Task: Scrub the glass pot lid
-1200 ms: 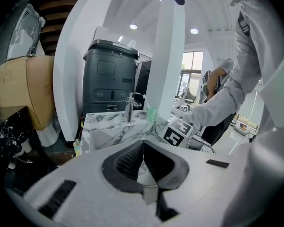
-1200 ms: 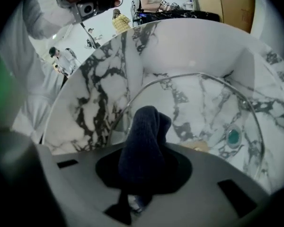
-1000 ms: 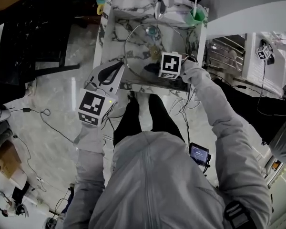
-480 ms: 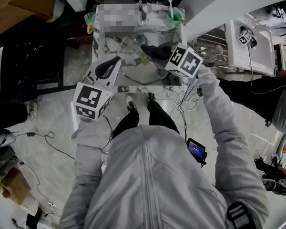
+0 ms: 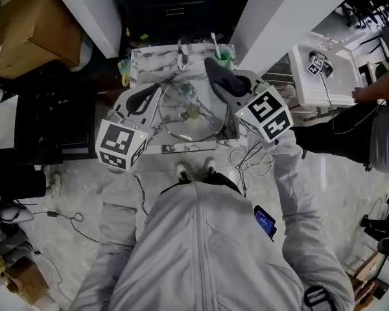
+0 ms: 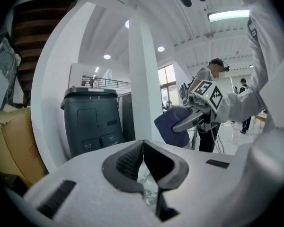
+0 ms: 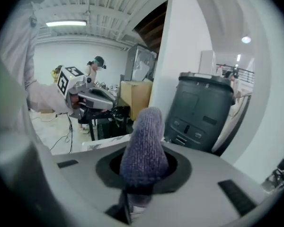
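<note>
The glass pot lid (image 5: pixel 189 114) lies in the marble sink (image 5: pixel 141 62), seen only in the head view. My left gripper (image 5: pixel 154 91) (image 6: pixel 143 150) hangs over the lid's left edge. Its jaws are shut tip to tip, and I see nothing gripped between them. My right gripper (image 5: pixel 230 88) is raised over the sink's right side, shut on a dark purple knitted scrubbing cloth (image 5: pixel 220 75) (image 7: pixel 144 150) that sticks out past the jaws. Both gripper views look level across the room, not down at the lid. Each shows the other gripper (image 6: pixel 201 110) (image 7: pixel 87 98).
A green cup (image 5: pixel 224 57) with a brush stands at the sink's back right. A dark bin (image 6: pixel 90 119) (image 7: pixel 203 112) and a white pillar (image 6: pixel 144 79) stand behind. A cardboard box (image 5: pixel 26 24) is at left, cables (image 5: pixel 249 157) lie on the floor, and another person's arm (image 5: pixel 376 92) is at right.
The right gripper has lifted the cloth off the lid and swung it up to the right. The left gripper has tilted up near the lid's left edge. The head view has shifted back.
</note>
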`<state>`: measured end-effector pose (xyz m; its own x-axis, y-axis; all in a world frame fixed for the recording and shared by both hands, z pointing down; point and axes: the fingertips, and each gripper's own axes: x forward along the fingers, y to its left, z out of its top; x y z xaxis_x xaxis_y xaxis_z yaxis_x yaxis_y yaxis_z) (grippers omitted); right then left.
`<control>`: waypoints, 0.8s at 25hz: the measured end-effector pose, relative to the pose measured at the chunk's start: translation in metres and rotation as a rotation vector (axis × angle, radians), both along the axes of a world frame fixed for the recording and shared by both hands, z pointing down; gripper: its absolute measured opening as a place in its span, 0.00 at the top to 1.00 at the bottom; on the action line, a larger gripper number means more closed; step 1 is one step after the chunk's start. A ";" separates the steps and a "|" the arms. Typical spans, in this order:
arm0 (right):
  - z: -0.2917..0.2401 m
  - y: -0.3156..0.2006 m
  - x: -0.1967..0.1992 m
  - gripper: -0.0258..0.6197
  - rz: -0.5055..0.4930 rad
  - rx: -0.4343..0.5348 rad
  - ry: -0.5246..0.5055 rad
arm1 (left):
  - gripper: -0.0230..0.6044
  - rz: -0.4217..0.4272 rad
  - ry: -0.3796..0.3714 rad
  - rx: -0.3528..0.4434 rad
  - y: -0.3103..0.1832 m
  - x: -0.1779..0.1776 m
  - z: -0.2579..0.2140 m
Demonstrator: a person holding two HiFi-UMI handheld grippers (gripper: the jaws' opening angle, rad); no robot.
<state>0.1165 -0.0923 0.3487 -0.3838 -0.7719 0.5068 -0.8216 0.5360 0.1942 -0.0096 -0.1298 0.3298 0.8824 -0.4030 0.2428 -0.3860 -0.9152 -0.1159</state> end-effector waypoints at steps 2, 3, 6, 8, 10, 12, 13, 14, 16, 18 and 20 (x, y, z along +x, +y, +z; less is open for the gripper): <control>-0.024 0.006 0.014 0.84 0.068 0.067 -0.018 | 0.92 -0.003 0.007 0.045 -0.004 0.008 -0.016; -0.034 0.009 0.021 0.84 0.098 0.097 -0.025 | 0.92 -0.007 0.011 0.061 -0.005 0.013 -0.024; -0.062 0.024 0.041 0.84 0.167 0.168 -0.031 | 0.92 -0.003 0.023 0.106 -0.002 0.027 -0.044; -0.080 0.032 0.053 0.84 0.207 0.217 -0.040 | 0.92 0.010 0.026 0.147 0.000 0.036 -0.059; -0.096 0.041 0.063 0.84 0.239 0.255 -0.053 | 0.92 0.016 0.031 0.172 0.004 0.043 -0.071; -0.108 0.052 0.069 0.84 0.257 0.276 -0.064 | 0.92 0.019 0.038 0.183 0.010 0.048 -0.082; -0.113 0.056 0.070 0.84 0.262 0.284 -0.069 | 0.92 0.020 0.039 0.190 0.013 0.049 -0.086; -0.117 0.060 0.072 0.84 0.265 0.291 -0.075 | 0.92 0.021 0.039 0.198 0.014 0.050 -0.089; -0.124 0.064 0.075 0.84 0.275 0.305 -0.088 | 0.92 0.021 0.038 0.218 0.017 0.052 -0.097; -0.128 0.068 0.078 0.84 0.288 0.317 -0.100 | 0.92 0.018 0.042 0.239 0.019 0.053 -0.108; -0.131 0.071 0.081 0.84 0.299 0.328 -0.108 | 0.92 0.012 0.045 0.253 0.021 0.053 -0.115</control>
